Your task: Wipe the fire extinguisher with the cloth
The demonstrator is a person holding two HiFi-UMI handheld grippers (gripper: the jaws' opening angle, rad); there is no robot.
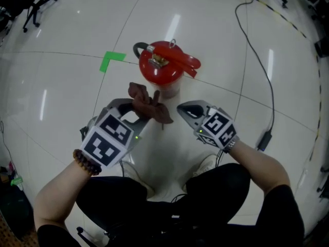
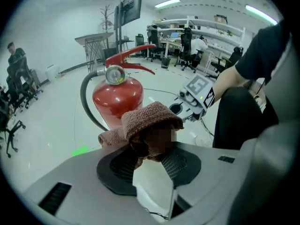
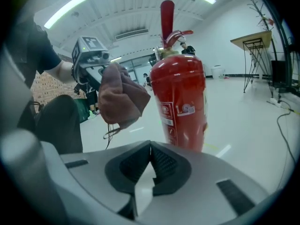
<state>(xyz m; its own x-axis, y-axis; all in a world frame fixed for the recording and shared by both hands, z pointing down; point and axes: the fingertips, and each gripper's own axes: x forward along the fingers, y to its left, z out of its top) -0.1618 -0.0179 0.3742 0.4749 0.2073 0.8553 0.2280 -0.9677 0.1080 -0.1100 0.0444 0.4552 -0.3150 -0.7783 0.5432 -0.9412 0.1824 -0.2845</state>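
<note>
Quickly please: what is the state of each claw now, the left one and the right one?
Left claw: closed on the cloth.
Right claw: closed, holding nothing.

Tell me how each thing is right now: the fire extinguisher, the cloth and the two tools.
Fire extinguisher: standing upright on the floor, nothing gripping it.
Cloth: bunched up, held in the air close to the fire extinguisher.
Left tool: closed on the cloth.
Right tool: shut, empty, pointing at the fire extinguisher.
</note>
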